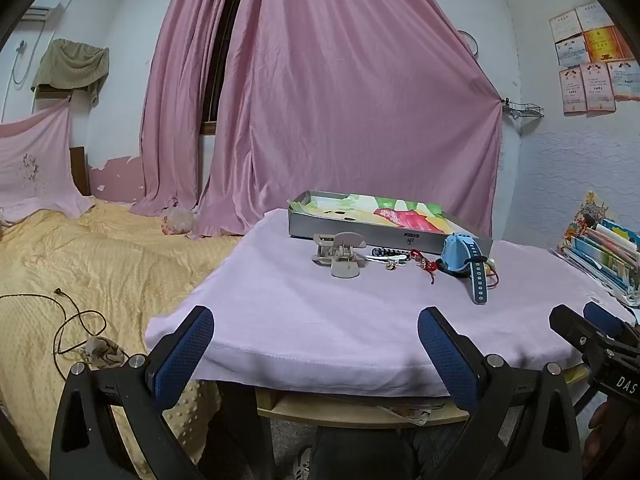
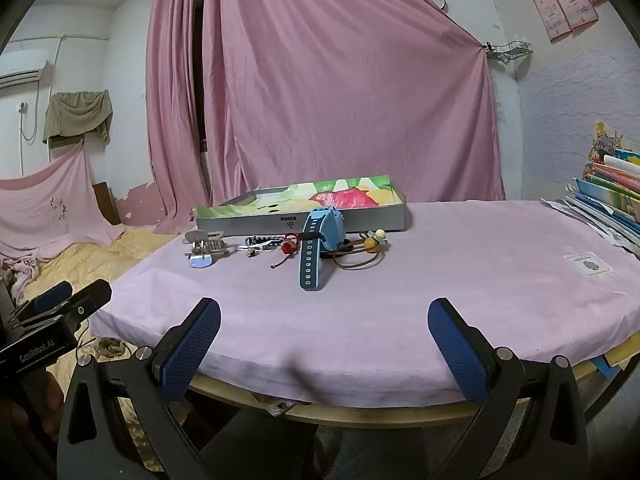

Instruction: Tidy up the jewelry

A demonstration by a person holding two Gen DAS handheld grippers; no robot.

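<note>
We hold both grippers at the near edge of the surface (image 2: 460, 248), which is draped in a pink cloth. Our left gripper (image 1: 316, 334) gapes wide with nothing between its blue pads, and our right gripper (image 2: 324, 326) is spread just as wide and empty. The jewelry lies in a row at the far side, just in front of a shallow grey tray (image 2: 372, 218): a beige hair clip (image 2: 205, 249), a beaded bracelet (image 2: 262, 241), a red charm (image 2: 289, 247), a blue watch (image 2: 318, 240) and a brown cord with beads (image 2: 366, 250).
</note>
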